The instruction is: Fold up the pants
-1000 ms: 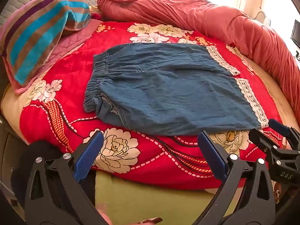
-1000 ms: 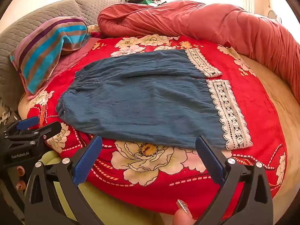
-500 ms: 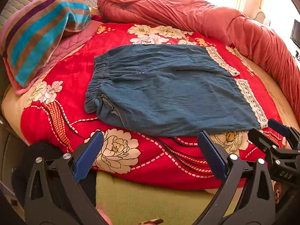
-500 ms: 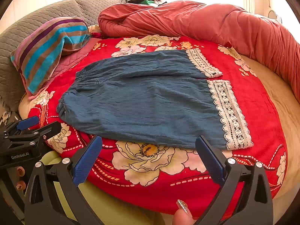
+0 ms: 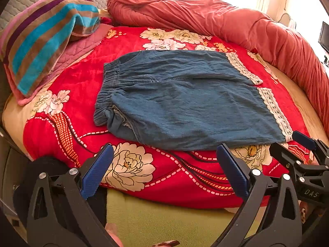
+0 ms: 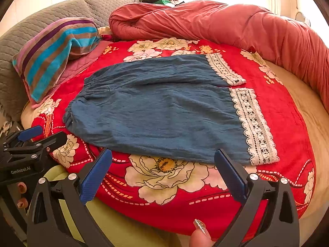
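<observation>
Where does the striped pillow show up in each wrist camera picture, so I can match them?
Left wrist: striped pillow at upper left, left of the pants' waistband.
Right wrist: striped pillow at upper left, smaller, against the grey headboard.
Shared landmark: the pants' lace hems, at right in both.

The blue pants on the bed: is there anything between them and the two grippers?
Nothing visible. Only bare red floral blanket lies between the pants and the open right gripper; likewise for the open left gripper.
</observation>
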{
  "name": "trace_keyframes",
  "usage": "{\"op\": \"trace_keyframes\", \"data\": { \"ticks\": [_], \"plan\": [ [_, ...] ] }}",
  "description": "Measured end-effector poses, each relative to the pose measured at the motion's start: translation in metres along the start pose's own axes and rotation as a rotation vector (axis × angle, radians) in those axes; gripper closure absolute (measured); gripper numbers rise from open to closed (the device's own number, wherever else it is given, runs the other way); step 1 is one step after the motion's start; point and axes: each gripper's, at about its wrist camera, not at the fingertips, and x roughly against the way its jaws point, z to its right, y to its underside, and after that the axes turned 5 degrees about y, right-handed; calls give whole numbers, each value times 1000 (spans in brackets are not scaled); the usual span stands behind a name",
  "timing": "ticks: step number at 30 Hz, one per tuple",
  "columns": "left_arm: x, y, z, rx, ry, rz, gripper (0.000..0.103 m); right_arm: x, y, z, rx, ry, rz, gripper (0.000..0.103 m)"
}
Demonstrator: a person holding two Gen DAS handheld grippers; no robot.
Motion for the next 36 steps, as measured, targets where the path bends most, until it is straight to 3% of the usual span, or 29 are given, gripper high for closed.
{"op": "trace_keyframes", "data": {
  "ticks": [23,36],
  "plan": [
    [0,0,-1,-1,0,0,9,-5,-3,-5,3,2,2,4],
    [-10,-10,-15,31,-2,9,9,-17,-26,-7,27,-10,27,4]
  ]
}}
